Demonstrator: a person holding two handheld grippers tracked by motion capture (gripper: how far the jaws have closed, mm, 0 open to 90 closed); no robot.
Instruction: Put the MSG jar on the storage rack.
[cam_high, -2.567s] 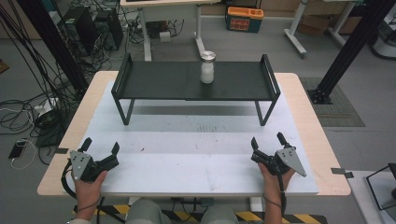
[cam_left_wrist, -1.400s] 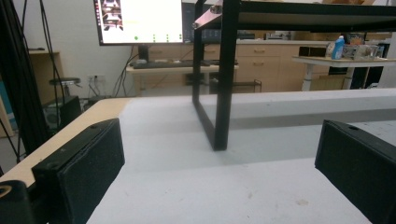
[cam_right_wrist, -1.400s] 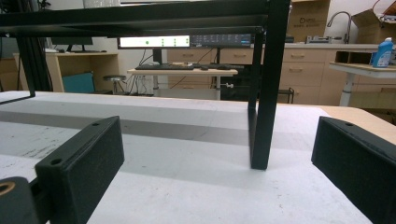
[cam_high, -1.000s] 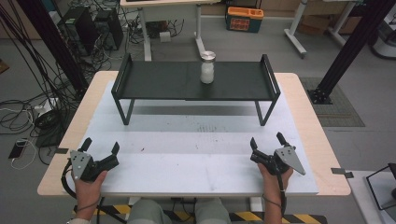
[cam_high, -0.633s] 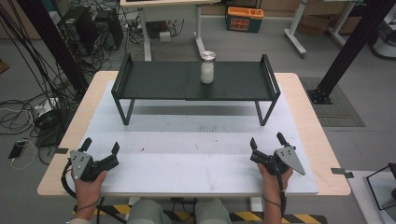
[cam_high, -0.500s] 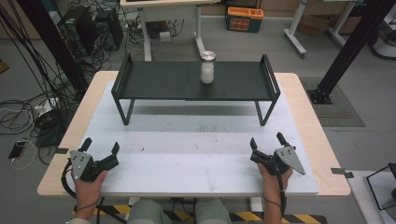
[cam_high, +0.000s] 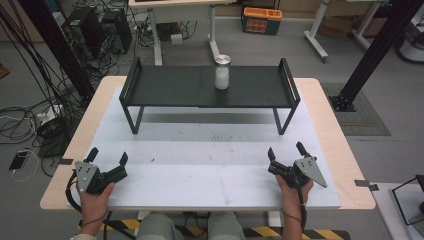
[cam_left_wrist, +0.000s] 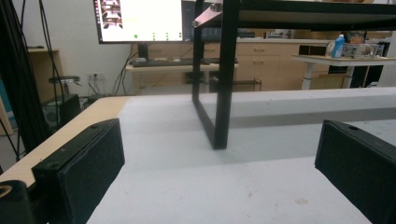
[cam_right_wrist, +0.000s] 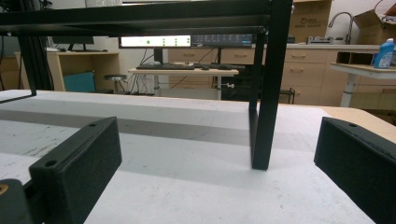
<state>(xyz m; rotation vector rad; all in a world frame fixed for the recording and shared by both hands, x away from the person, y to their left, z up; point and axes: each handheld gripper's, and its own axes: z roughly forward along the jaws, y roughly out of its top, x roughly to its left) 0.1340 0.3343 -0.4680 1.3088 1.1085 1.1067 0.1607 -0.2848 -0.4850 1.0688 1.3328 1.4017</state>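
A jar (cam_high: 222, 72) stands on the far black rack (cam_high: 170, 87); left gripper (cam_high: 106, 159) and right gripper (cam_high: 285, 153) rest near, jaws wide, holding nothing.

No text, label, brand, number or sign can be read anywhere.

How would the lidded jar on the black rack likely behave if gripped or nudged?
The jar looks like glass with a metal lid, so probably rigid, smooth and breakable. It stands upright, taller than wide, on the raised rack; a nudge might tip it, then it could roll.
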